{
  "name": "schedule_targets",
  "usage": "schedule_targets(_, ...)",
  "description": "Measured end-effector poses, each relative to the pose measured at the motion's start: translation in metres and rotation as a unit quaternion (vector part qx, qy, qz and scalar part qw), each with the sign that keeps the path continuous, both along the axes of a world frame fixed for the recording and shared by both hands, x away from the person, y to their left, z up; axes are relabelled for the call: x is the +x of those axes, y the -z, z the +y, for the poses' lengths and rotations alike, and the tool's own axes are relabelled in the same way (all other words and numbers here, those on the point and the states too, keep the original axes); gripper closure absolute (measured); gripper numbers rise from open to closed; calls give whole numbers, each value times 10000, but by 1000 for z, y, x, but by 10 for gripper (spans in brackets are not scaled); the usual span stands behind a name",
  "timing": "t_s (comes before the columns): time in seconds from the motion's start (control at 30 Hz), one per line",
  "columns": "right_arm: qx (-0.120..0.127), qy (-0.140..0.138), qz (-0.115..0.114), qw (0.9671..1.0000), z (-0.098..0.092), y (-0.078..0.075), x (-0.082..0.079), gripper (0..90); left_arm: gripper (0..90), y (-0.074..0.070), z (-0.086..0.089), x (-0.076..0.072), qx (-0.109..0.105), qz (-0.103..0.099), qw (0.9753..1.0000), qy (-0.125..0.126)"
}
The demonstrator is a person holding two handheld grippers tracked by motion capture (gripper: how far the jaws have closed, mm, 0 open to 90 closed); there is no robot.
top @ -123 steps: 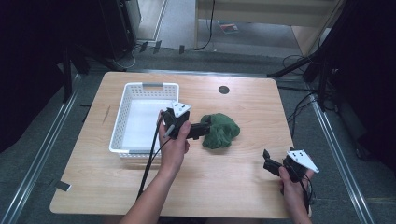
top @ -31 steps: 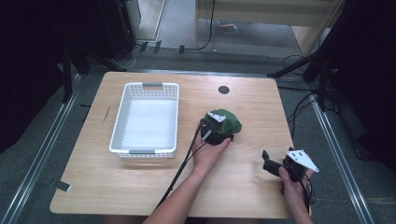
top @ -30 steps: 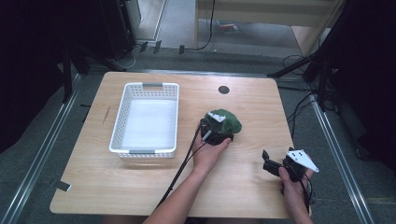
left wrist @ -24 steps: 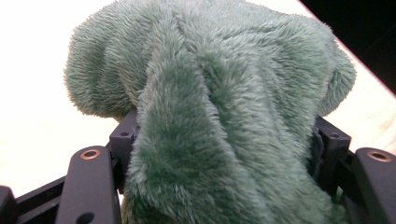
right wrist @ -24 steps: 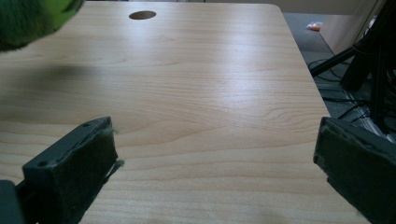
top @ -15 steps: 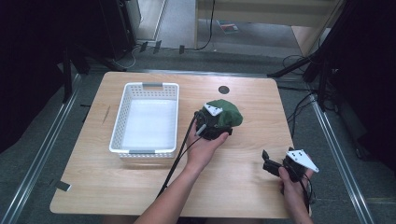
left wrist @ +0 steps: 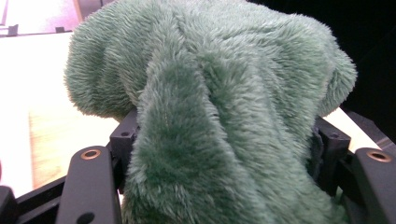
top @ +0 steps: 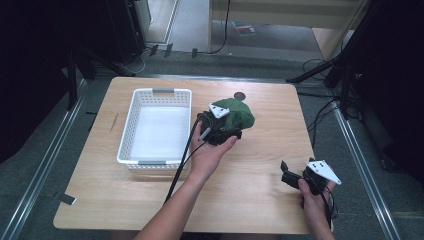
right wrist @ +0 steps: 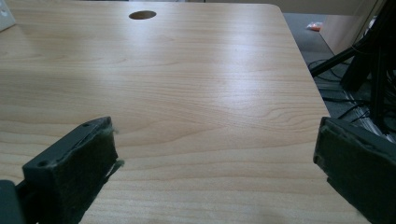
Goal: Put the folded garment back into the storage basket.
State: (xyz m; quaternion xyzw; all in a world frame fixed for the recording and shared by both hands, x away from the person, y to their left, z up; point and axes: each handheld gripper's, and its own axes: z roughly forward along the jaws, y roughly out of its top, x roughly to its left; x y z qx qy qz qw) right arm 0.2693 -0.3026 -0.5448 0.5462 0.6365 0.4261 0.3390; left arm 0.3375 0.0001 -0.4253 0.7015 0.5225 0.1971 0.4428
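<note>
Green plush cloth [top: 239, 116] sits bunched near the middle of the wooden table [top: 260, 200], just right of the white basket [top: 131, 125] and near the small round hole [top: 240, 95] at the far edge. The left gripper [top: 224, 131] has its jaws closed into the near side of the bundle; in the left gripper view a thick fold of the fur [left wrist: 196, 154] runs down between the two black jaws, so the hold looks deep rather than a pinch on loose pile. Judging by the basket standing empty at the left, the step in hand is probably to carry the cloth over its rim and set it inside. To do that well, the grip should stay firm, since fluffy fabric can slip out of a light squeeze, and the bundle should be raised high enough that its hanging folds clear the basket's right wall before travelling left. A trailing flap could catch the wall and drag the light basket, so a level path over the middle seems safest, with the release coming low over the floor. The right gripper [top: 291, 176] rests at the near right corner of the table, well apart from the cloth, its padded jaws spread wide with nothing between them.
</note>
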Motion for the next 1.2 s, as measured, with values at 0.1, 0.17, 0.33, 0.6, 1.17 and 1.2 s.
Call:
schedule_targets(0.1, -6, 2, -6, 10000, 0, 0, 0, 0, 328, -3, 4, 0, -15, -23, 10000, -45)
schedule_targets(0.17, -9, -4, -2, 10000, 0, 0, 0, 0, 329, -7, 9, 0, -23, -49, 10000, -58)
schedule_targets(0.33, -10, -3, -12, 10000, 0, 0, 0, 0, 329, -11, 18, 1, -64, -69, 9999, -120)
schedule_targets(0.6, -14, 2, 3, 10000, 0, 0, 0, 0, 330, -21, 41, 2, -143, -152, 9994, -284)
schedule_targets(1.17, -45, 10, -3, 10000, 1, 0, 0, 0, 332, -24, 95, 6, -235, -212, 9964, -786)
schedule_targets(1.2, -46, 13, -2, 10000, 1, 0, 0, 0, 332, -24, 98, 6, -227, -205, 9963, -808)
